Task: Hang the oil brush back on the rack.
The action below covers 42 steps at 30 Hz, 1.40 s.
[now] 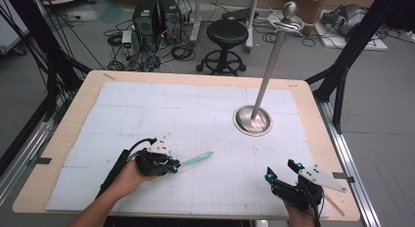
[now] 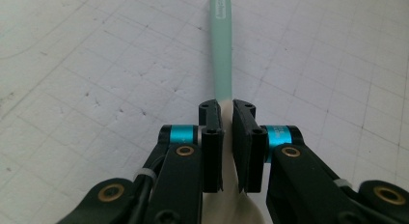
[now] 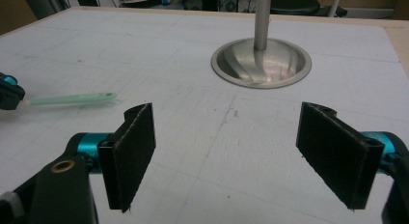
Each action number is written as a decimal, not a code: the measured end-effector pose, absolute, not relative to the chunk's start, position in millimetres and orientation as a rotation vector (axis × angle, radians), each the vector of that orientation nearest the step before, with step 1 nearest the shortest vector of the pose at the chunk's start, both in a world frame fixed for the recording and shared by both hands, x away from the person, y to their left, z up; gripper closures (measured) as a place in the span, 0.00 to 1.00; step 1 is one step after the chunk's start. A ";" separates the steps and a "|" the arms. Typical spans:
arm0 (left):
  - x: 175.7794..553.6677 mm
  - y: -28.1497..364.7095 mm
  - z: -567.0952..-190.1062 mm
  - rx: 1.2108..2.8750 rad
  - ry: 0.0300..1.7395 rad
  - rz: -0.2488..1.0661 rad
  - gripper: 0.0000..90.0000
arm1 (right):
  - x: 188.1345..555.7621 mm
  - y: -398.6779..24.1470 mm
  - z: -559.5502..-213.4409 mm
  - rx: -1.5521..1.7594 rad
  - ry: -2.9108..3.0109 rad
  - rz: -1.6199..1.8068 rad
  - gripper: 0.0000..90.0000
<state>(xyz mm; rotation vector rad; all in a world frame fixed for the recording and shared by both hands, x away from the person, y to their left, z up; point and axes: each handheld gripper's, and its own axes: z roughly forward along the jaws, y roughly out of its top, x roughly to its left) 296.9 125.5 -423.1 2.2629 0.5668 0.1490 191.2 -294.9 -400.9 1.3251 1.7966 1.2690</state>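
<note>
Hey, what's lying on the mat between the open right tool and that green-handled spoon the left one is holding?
Nothing: in the high view, bare white mat separates the right tool from the spoon; the right gripper view agrees.

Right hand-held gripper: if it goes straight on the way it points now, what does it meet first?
Probably the round steel base of the upright stand. The right hand-held gripper has its jaws open with bare mat ahead; the base sits slightly right of centre, so it might graze it.
</note>
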 end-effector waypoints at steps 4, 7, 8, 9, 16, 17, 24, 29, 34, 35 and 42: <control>295.1 128.4 -418.0 2.220 0.571 0.157 0.91 | 191.0 -293.8 -400.8 1.329 1.800 1.270 0.23; 291.0 130.5 -411.7 2.155 0.574 0.176 0.91 | 192.3 -291.5 -401.1 1.337 1.805 1.286 0.23; 289.4 131.2 -409.8 2.127 0.575 0.177 0.91 | 192.8 -290.8 -401.2 1.339 1.804 1.291 0.23; 288.0 132.5 -407.6 2.106 0.575 0.187 0.91 | 193.6 -289.8 -401.2 1.353 1.806 1.311 0.23; 274.0 137.2 -394.6 1.959 0.553 0.238 0.91 | 204.2 -270.7 -399.4 1.387 1.828 1.443 0.22; 272.1 137.8 -393.3 1.946 0.548 0.244 0.91 | 206.9 -265.7 -399.3 1.381 1.847 1.457 0.22; 262.0 141.0 -386.4 1.860 0.523 0.267 0.91 | 221.8 -222.2 -397.4 1.286 1.981 1.559 0.21; 258.8 139.7 -384.1 1.826 0.517 0.257 0.91 | 235.1 -199.0 -393.0 1.217 2.033 1.669 0.28; 256.5 137.5 -381.5 1.810 0.506 0.235 0.91 | 245.4 -183.4 -388.3 1.194 2.051 1.750 0.31; 255.8 137.2 -381.4 1.811 0.501 0.238 0.91 | 246.9 -181.7 -387.3 1.188 2.052 1.770 0.32; 252.9 132.8 -382.1 1.823 0.484 0.234 0.91 | 253.2 -169.6 -380.4 1.165 2.083 1.861 0.38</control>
